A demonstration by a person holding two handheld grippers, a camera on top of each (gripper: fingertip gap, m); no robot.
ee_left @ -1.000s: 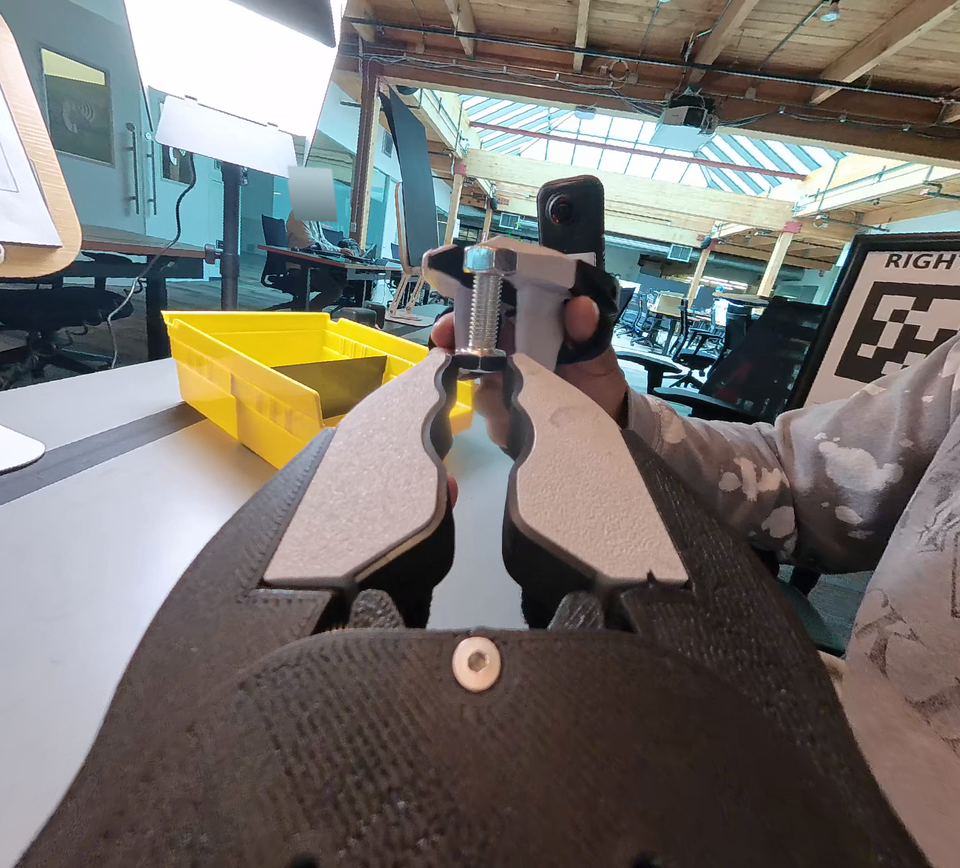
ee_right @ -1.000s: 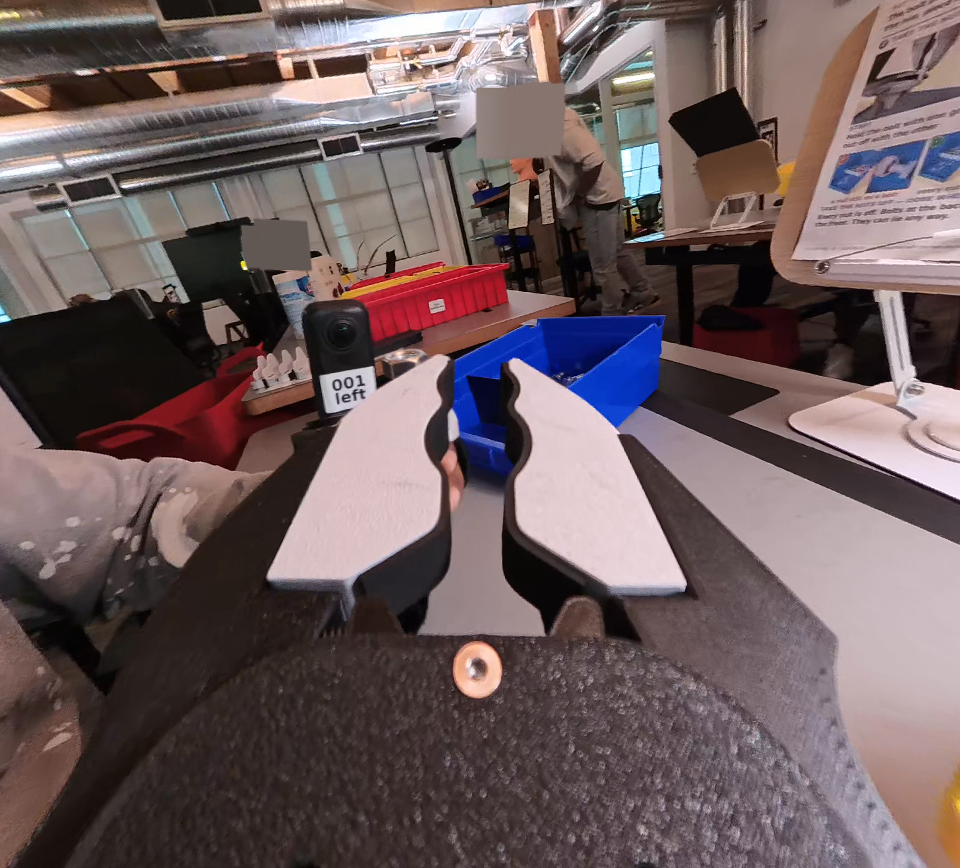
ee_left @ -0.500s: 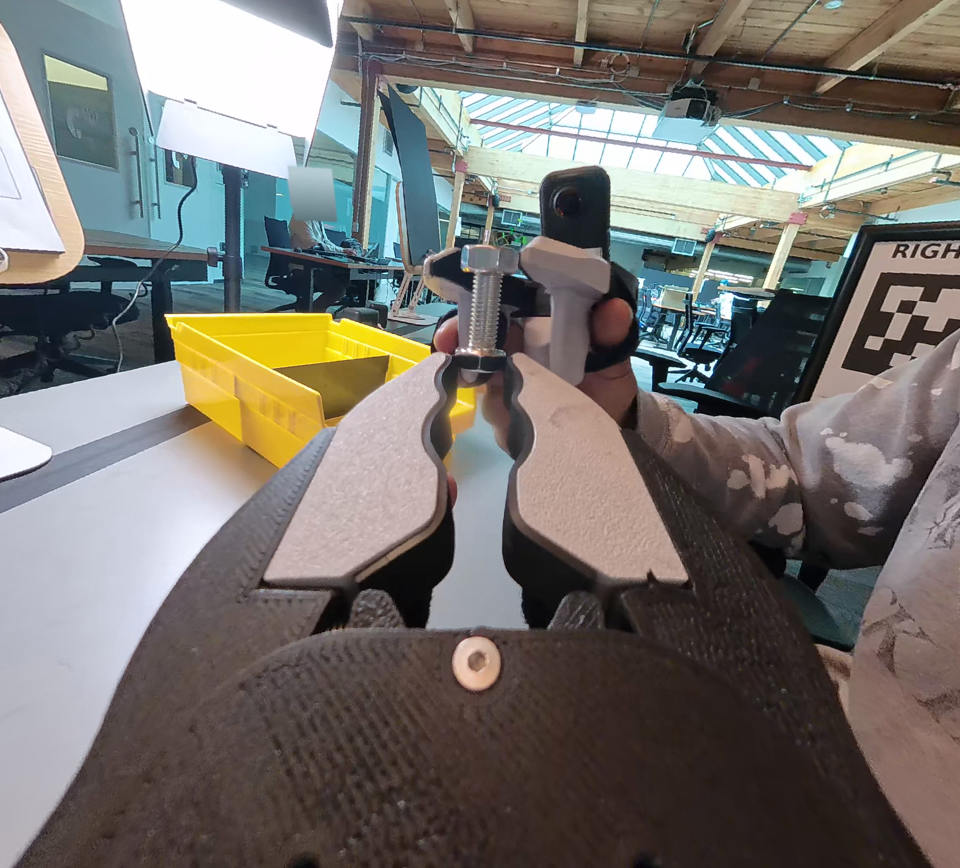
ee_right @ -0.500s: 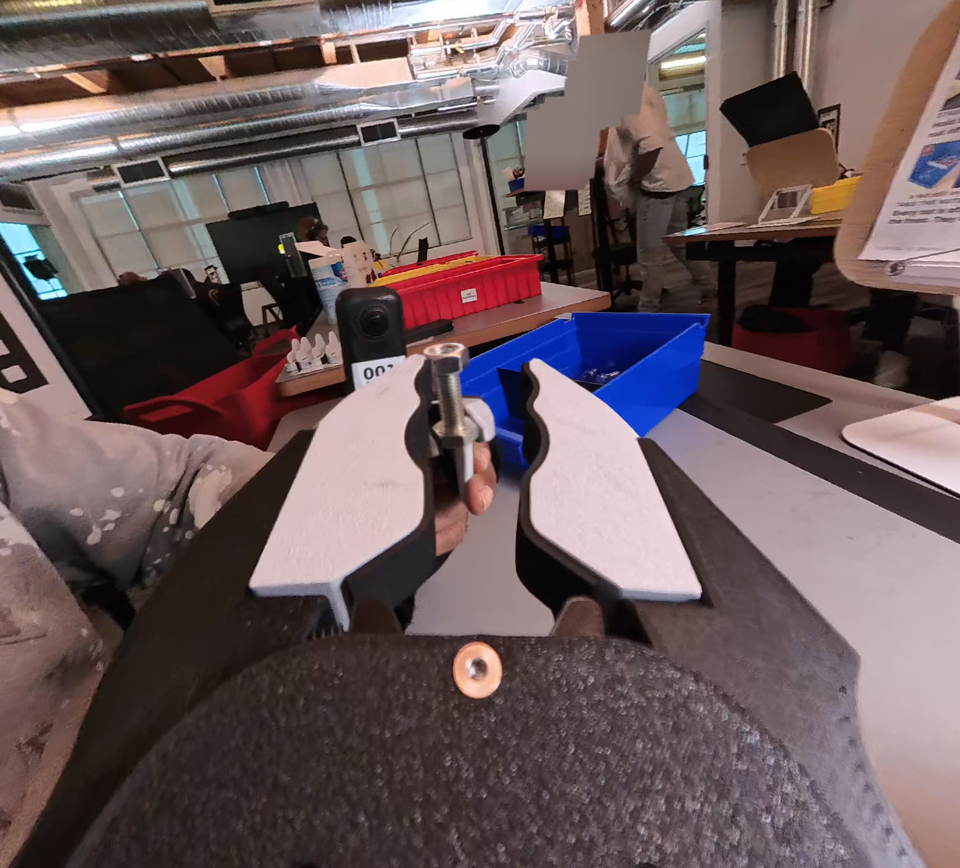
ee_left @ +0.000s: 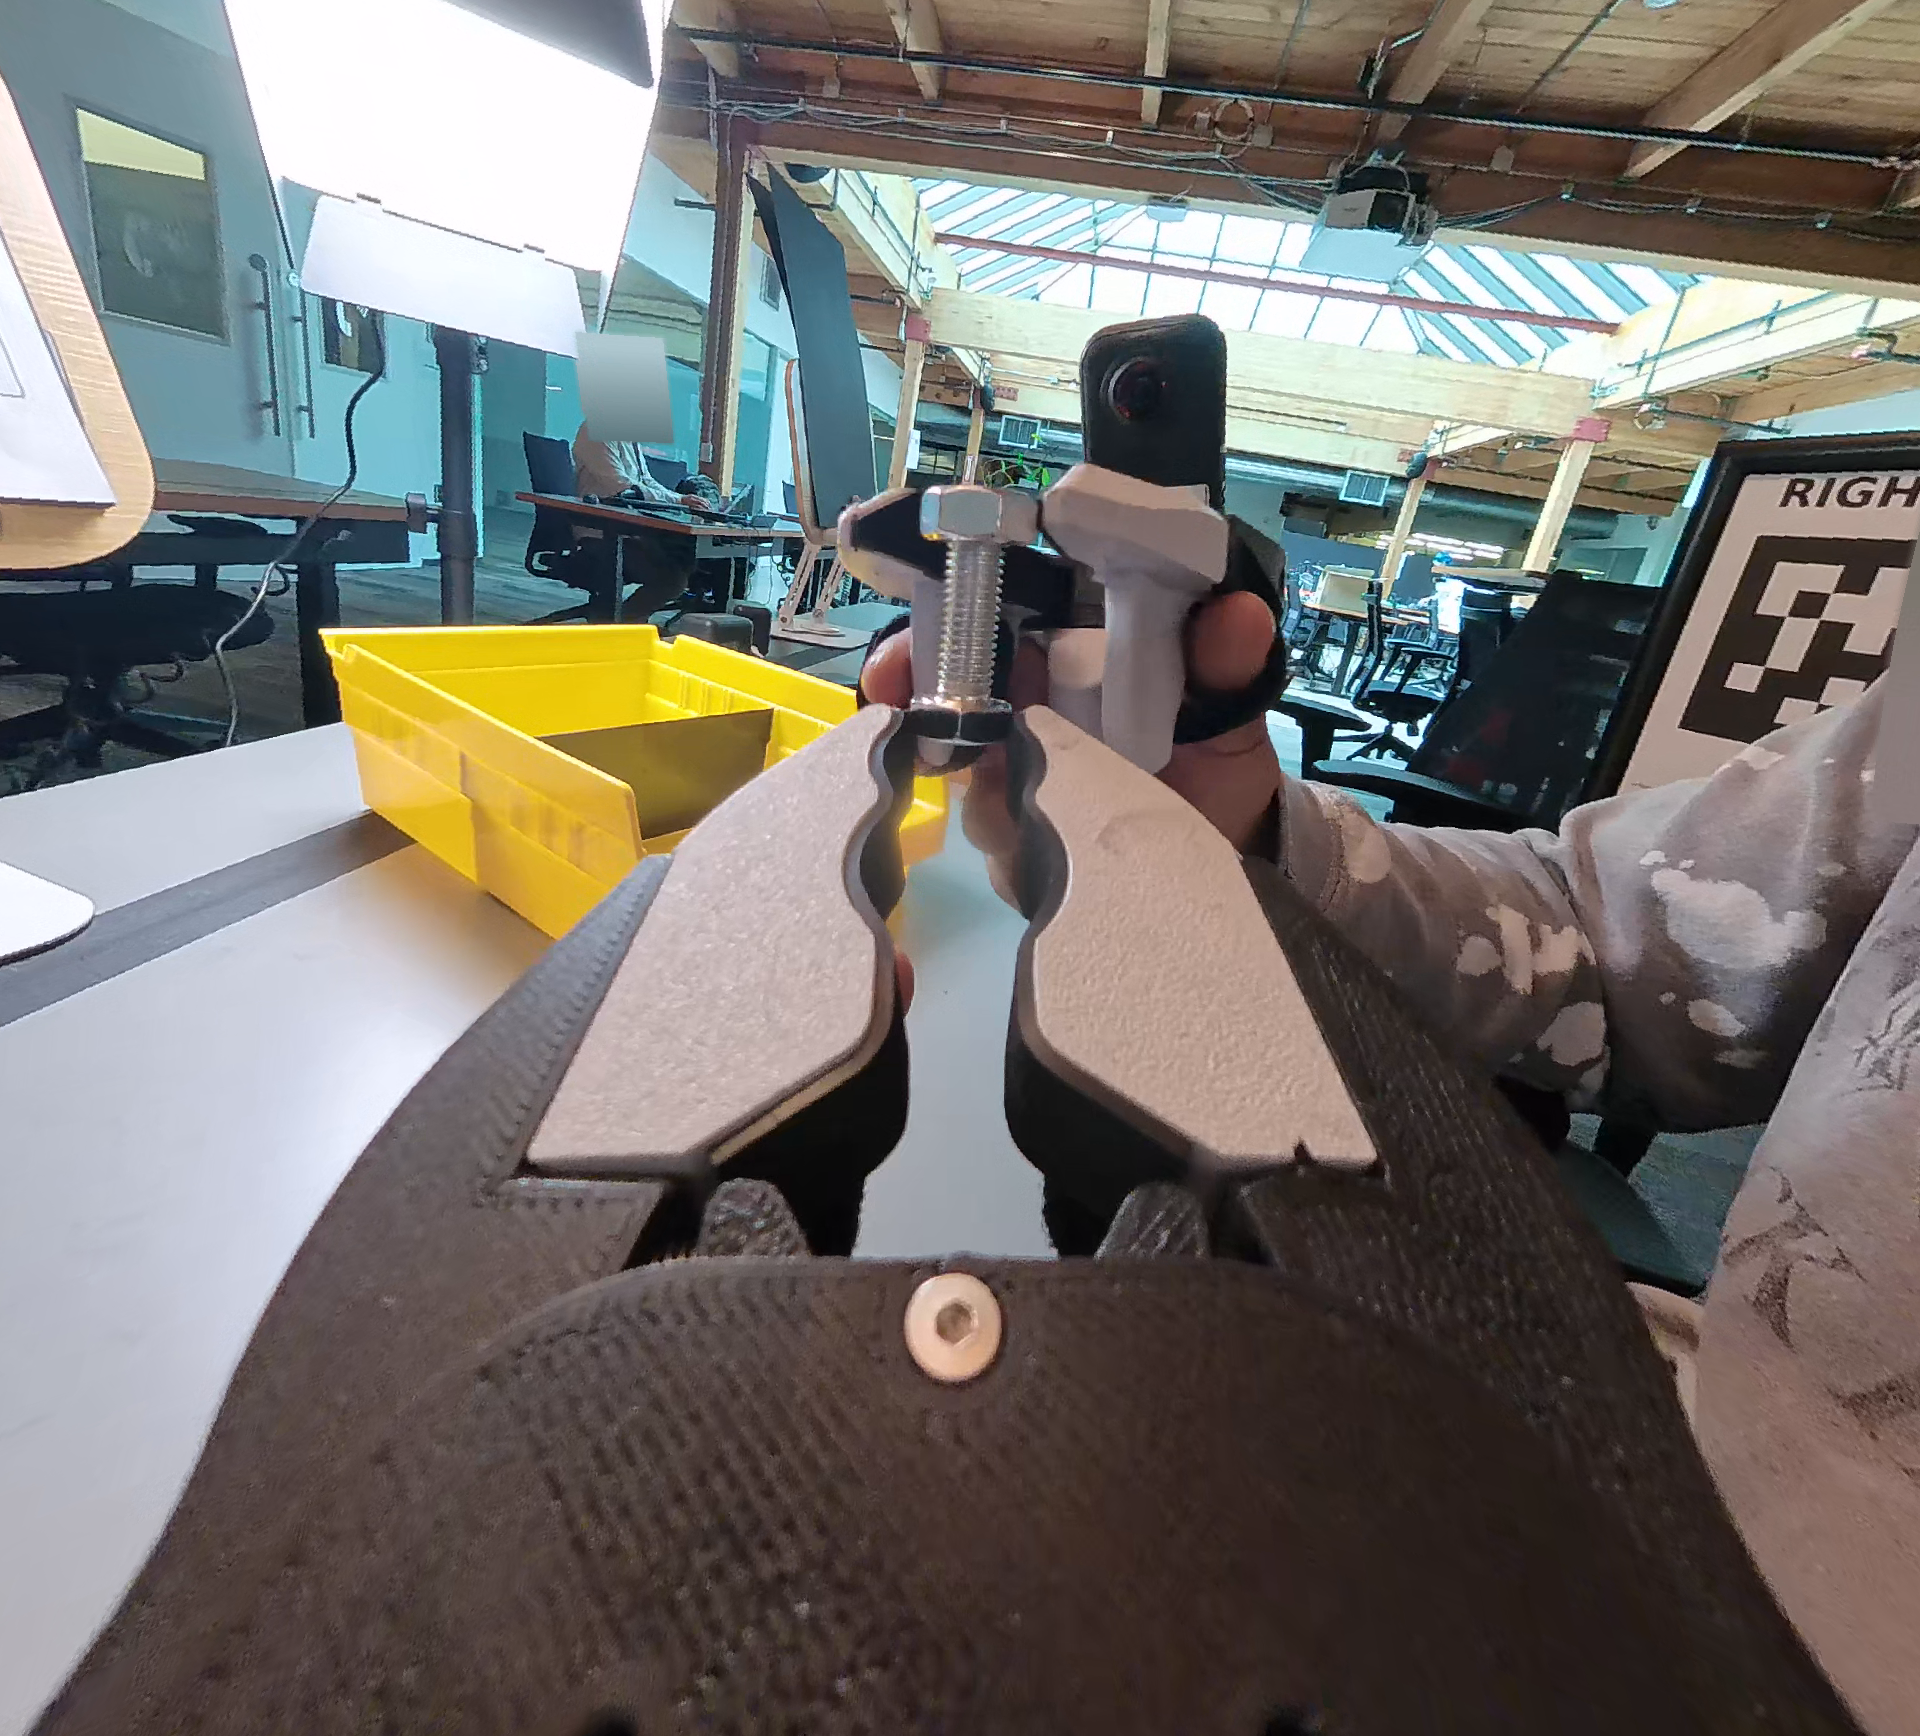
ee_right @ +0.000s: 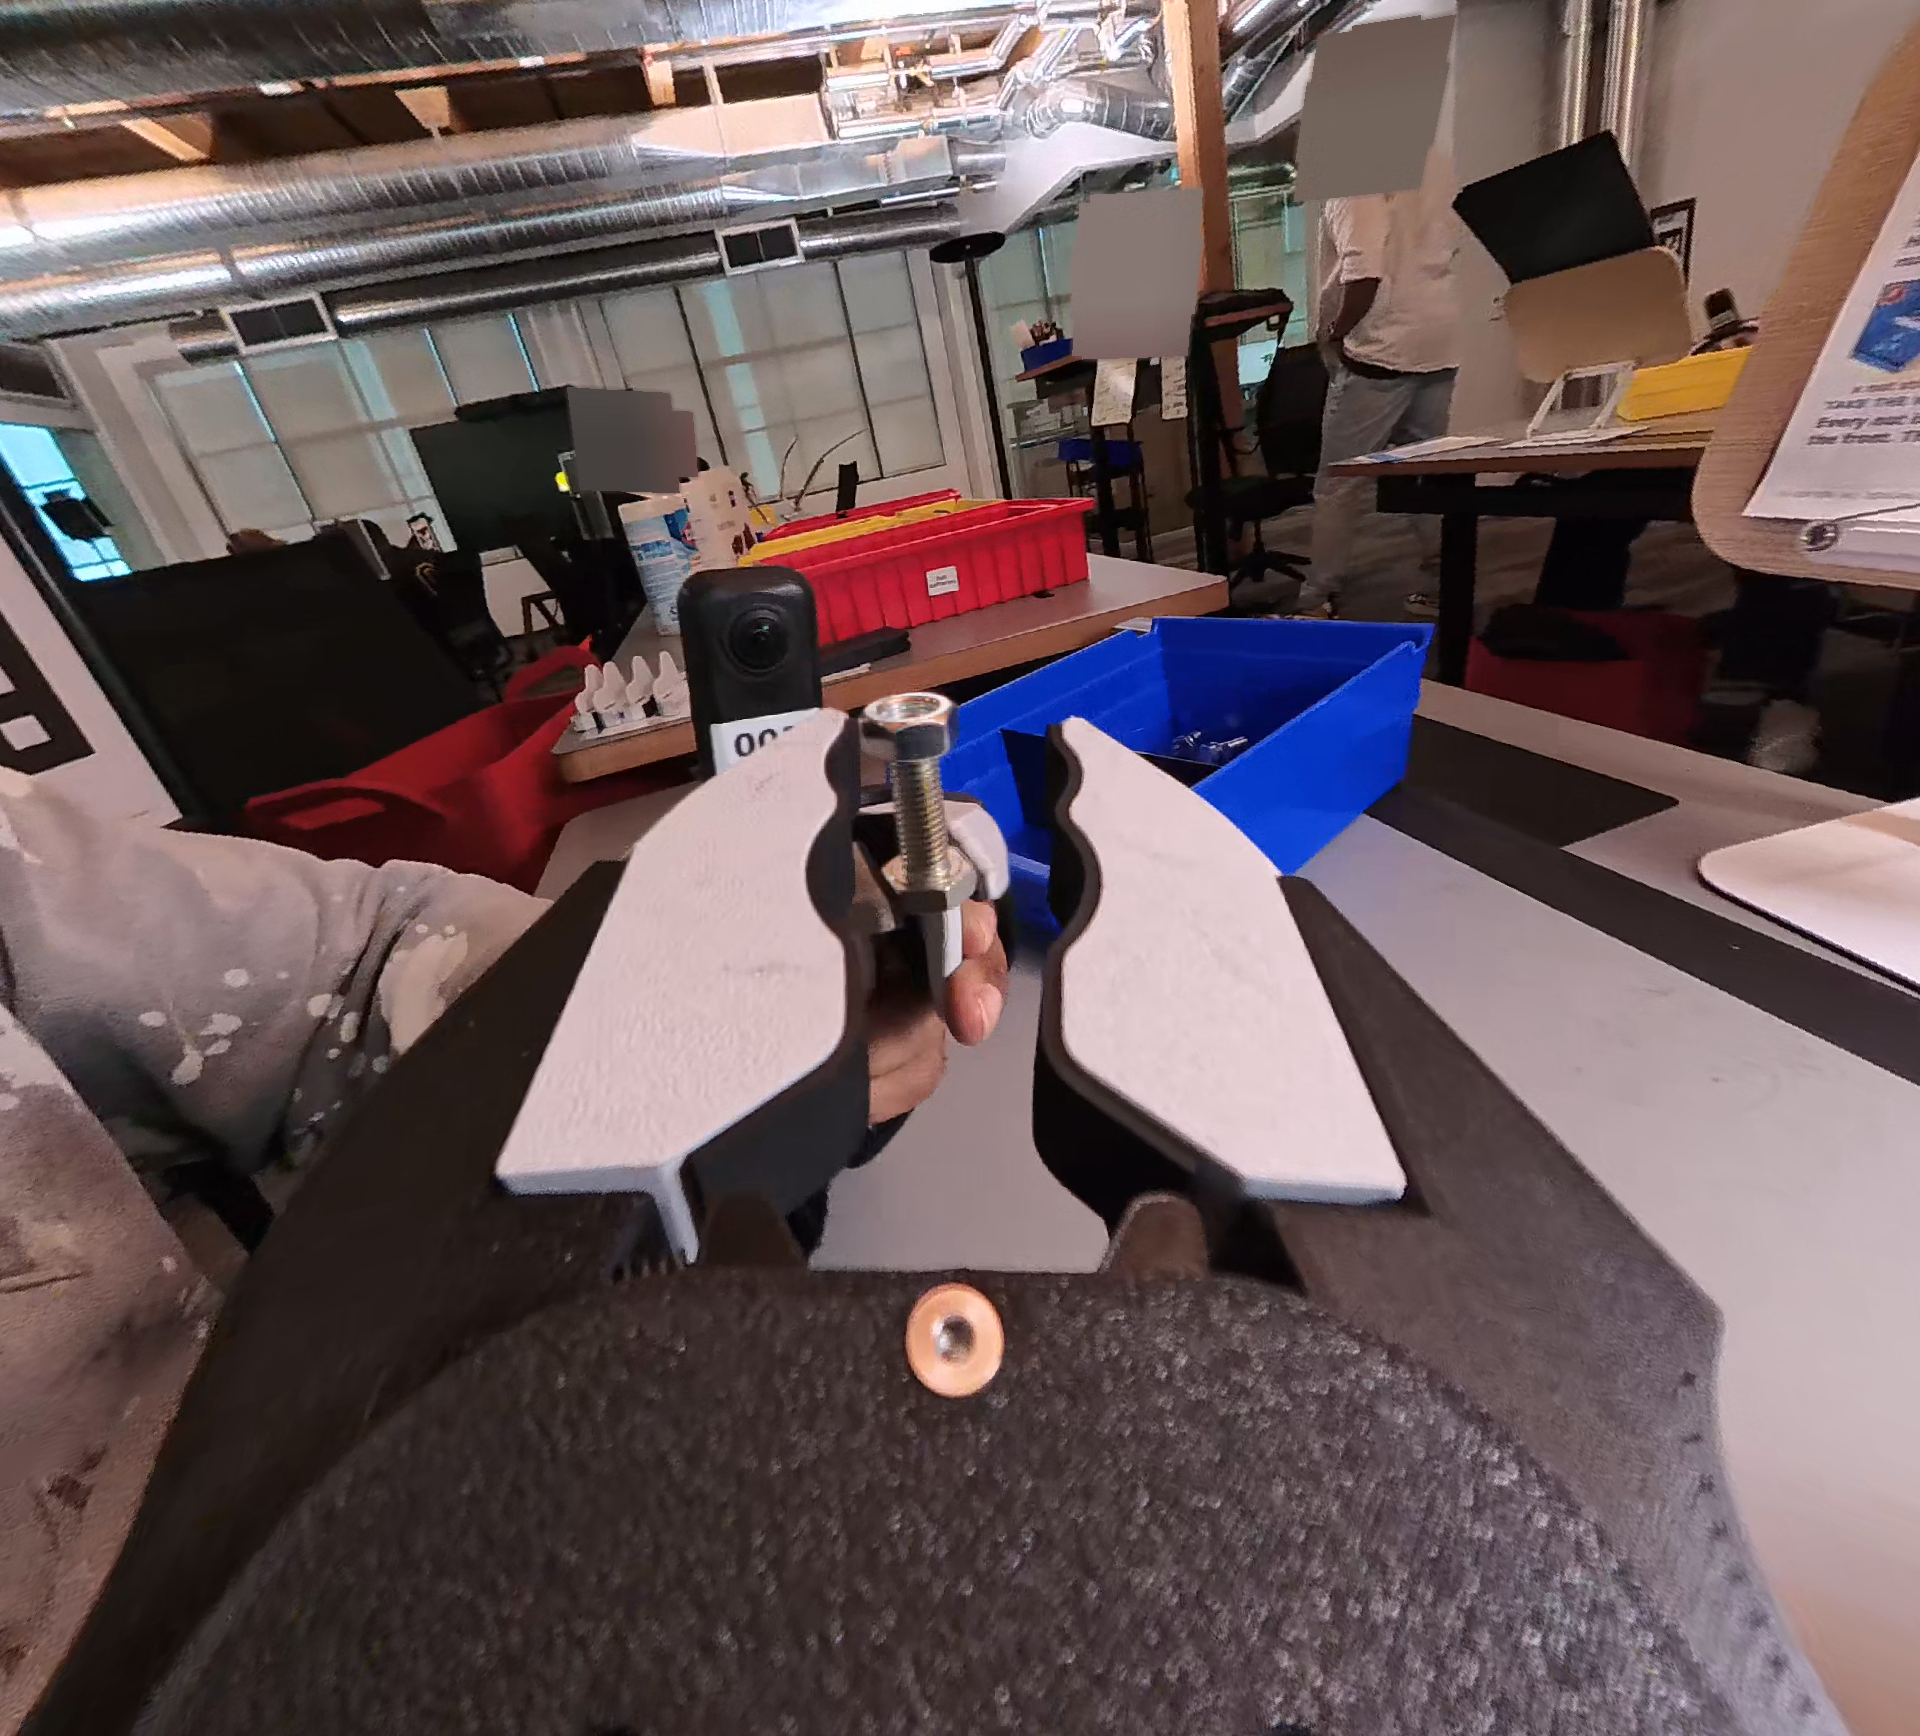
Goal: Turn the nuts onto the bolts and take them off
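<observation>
Left wrist view, left gripper (ee_left: 951, 741): fingers were clenched on the hex head at the lower end of the bolt (ee_left: 966, 616), which was held upright in the air above the table (ee_left: 208, 1115)
Left wrist view, nut (ee_left: 971, 514): it was seen at the top end of the thread, with nearly the whole shank bare below it
Left wrist view, right gripper (ee_left: 987, 533): it was seen facing the camera from beyond the bolt, with its fingertips on either side of the nut
Left wrist view, yellow bin (ee_left: 499, 751): it was set on the table behind and to the left, well apart from the bolt
Right wrist view, right gripper (ee_right: 951, 751): its fingers were spread, the nut (ee_right: 911, 718) lay between the tips close against the left-hand one, and a clear gap was left on the other side, so nothing was grasped
Right wrist view, bolt (ee_right: 920, 813): its head was pinched low down by the left gripper (ee_right: 925, 897)
Right wrist view, blue bin (ee_right: 1299, 751): it was placed on the table beyond the fingers, with small hardware inside
Step in hand: a pause between turns of the nut was judged likely; whether it was being run on or taken off could not be told
Next move: the spread fingers would need to be closed squarely on the nut's flats and rotated about the shank while the head was held steady
</observation>
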